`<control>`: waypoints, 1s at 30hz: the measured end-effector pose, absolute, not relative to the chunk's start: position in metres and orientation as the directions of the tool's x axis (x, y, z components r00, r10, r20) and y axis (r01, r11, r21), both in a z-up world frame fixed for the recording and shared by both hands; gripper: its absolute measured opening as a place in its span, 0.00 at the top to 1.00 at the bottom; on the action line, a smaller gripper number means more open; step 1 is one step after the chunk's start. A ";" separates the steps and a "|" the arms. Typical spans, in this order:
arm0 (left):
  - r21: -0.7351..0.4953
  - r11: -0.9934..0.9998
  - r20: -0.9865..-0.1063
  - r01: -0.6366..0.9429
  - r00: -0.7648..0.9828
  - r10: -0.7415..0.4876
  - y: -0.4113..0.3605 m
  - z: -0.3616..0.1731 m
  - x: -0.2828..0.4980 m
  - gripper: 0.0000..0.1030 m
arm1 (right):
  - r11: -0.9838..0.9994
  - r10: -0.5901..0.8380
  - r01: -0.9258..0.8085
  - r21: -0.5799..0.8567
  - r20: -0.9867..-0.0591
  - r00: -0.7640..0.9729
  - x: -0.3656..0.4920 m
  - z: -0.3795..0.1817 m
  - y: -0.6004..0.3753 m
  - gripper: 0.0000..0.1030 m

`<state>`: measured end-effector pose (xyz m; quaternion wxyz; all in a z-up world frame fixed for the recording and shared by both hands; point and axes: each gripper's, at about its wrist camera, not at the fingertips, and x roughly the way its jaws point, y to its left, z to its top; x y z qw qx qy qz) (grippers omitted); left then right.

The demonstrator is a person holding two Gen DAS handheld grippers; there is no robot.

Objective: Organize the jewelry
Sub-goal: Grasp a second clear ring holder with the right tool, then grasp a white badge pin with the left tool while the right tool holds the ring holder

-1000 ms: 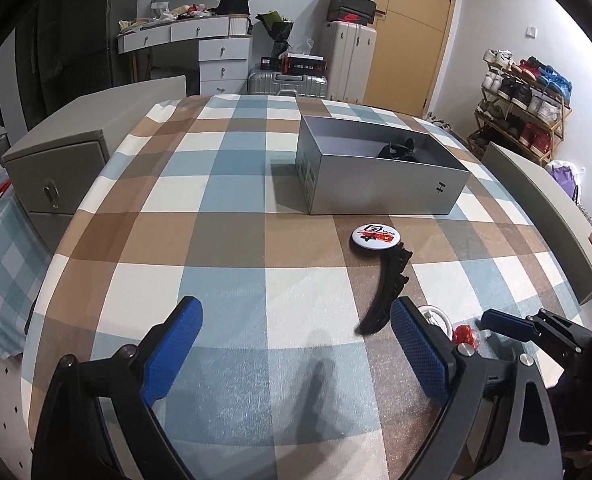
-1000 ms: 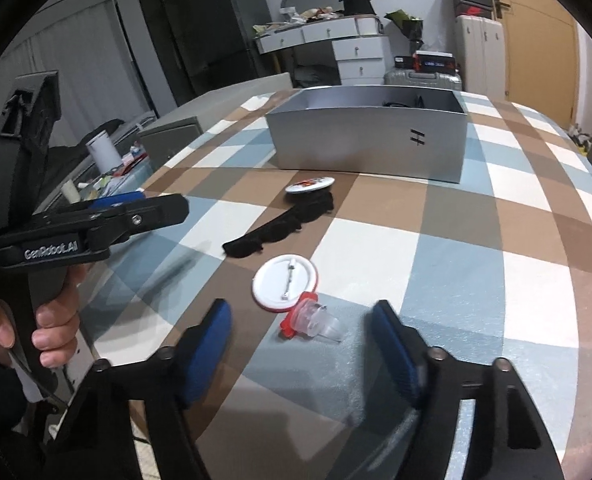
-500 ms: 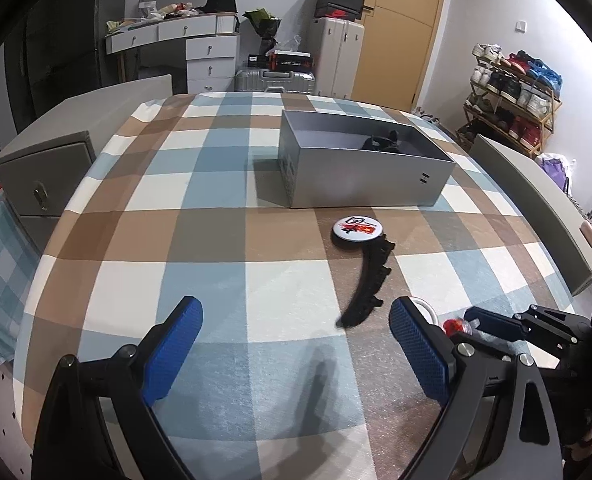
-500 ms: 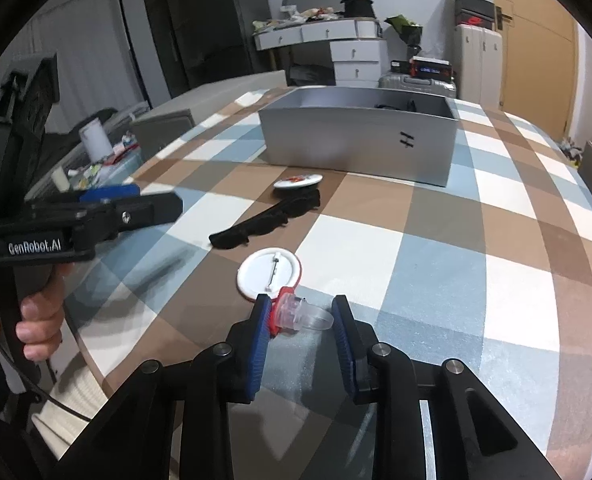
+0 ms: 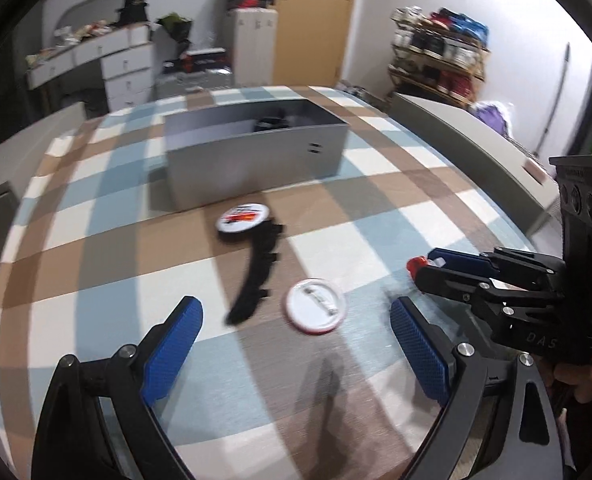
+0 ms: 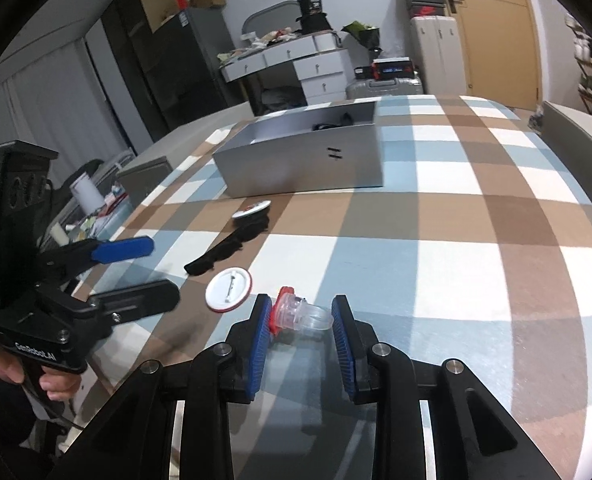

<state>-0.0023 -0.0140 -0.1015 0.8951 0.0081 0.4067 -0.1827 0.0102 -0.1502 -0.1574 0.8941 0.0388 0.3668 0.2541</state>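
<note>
A clear plastic ring with a red top (image 6: 300, 314) sits just over the checked tablecloth, and my right gripper (image 6: 300, 320) is shut on it, blue pads against both sides. My left gripper (image 5: 296, 344) is open above the cloth, with a white pin badge (image 5: 315, 311) lying face down just ahead of its fingers. A black toothed hair clip (image 5: 257, 272) lies beyond, touching a badge with a red print (image 5: 243, 217). The open silver box (image 5: 255, 164) stands behind them with a black item (image 5: 269, 122) inside. From the left wrist, the right gripper (image 5: 424, 266) shows at the right.
The table is round, with its checked cloth (image 6: 476, 240) reaching the edges. Grey cabinets (image 5: 468, 136) stand close on both sides. A person's hand (image 6: 51, 384) grips the left tool's handle. Drawers, suitcases and a shoe rack stand farther back.
My right gripper's jaws closed from wide open onto the ring. My left gripper swung and rolled, so the face-down badge now lies between its fingers' lines instead of behind the right finger.
</note>
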 end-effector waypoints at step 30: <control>-0.082 0.904 -0.844 0.419 0.452 -0.287 -0.048 -0.125 0.023 0.44 | 0.857 0.515 -0.399 0.325 -0.575 0.636 0.000 -0.149 -0.180 0.71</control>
